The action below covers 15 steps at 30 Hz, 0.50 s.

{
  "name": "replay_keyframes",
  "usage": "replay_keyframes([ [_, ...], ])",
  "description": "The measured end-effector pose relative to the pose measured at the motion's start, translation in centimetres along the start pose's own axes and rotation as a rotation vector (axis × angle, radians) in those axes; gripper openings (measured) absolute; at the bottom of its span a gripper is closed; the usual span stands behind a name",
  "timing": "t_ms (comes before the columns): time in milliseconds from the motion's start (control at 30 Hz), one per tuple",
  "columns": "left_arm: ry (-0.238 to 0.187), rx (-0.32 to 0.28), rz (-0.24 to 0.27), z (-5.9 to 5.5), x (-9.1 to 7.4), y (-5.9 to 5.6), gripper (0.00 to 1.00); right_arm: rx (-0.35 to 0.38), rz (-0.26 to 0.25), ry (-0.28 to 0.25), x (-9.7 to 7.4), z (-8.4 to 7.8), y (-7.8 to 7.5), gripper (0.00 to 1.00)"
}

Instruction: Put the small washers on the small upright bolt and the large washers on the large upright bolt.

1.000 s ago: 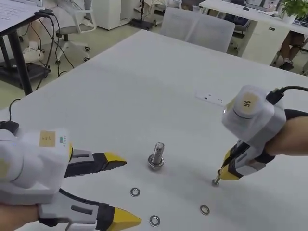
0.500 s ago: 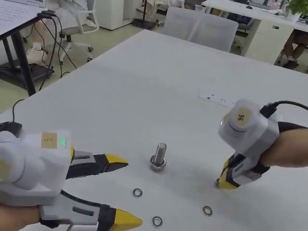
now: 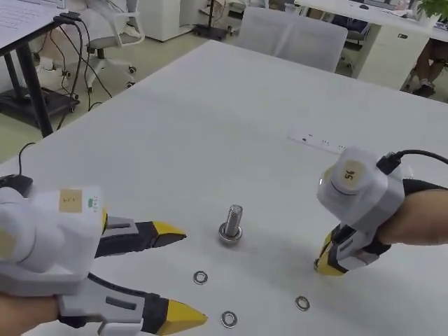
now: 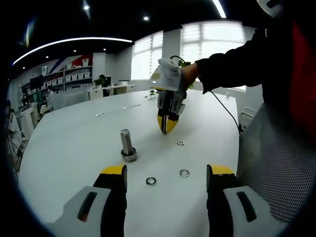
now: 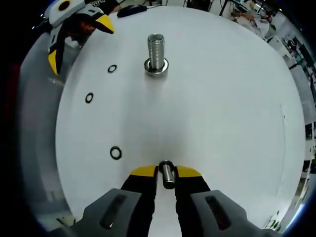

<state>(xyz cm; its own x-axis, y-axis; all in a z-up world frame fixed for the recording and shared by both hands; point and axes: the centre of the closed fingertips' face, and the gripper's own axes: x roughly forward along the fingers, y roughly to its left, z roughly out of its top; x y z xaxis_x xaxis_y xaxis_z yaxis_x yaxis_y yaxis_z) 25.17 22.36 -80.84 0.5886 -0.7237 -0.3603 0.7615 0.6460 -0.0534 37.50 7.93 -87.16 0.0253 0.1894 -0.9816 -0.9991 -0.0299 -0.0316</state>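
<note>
A white worktable sits in an open office, with a grey chair at its far edge and black cables hanging from a desk on the left. Near the middle of the table stands the large upright bolt, threaded end up. It has a wider metal collar at its foot, and I cannot tell whether that is a head or a washer.

Three washers lie flat on the bare top, all apart from the bolt. One washer is between the jaws of the left gripper, which are spread wide and hold nothing. A second washer is just beyond the nearer jaw tip. The third washer lies near the right gripper.

That gripper points steeply down, its tips at the tabletop. In the right gripper view its jaws pinch the small bolt, with the large bolt straight ahead. In the head view the gripper's own body hides the small bolt. A pale label strip lies farther back on the table.
</note>
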Motion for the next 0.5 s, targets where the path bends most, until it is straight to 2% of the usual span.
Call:
replay_keyframes([
  [500, -0.006, 0.003, -0.001, 0.11, 0.03, 0.12, 0.65, 0.052, 0.013, -0.027, -0.60, -0.81, 0.48, 0.29],
])
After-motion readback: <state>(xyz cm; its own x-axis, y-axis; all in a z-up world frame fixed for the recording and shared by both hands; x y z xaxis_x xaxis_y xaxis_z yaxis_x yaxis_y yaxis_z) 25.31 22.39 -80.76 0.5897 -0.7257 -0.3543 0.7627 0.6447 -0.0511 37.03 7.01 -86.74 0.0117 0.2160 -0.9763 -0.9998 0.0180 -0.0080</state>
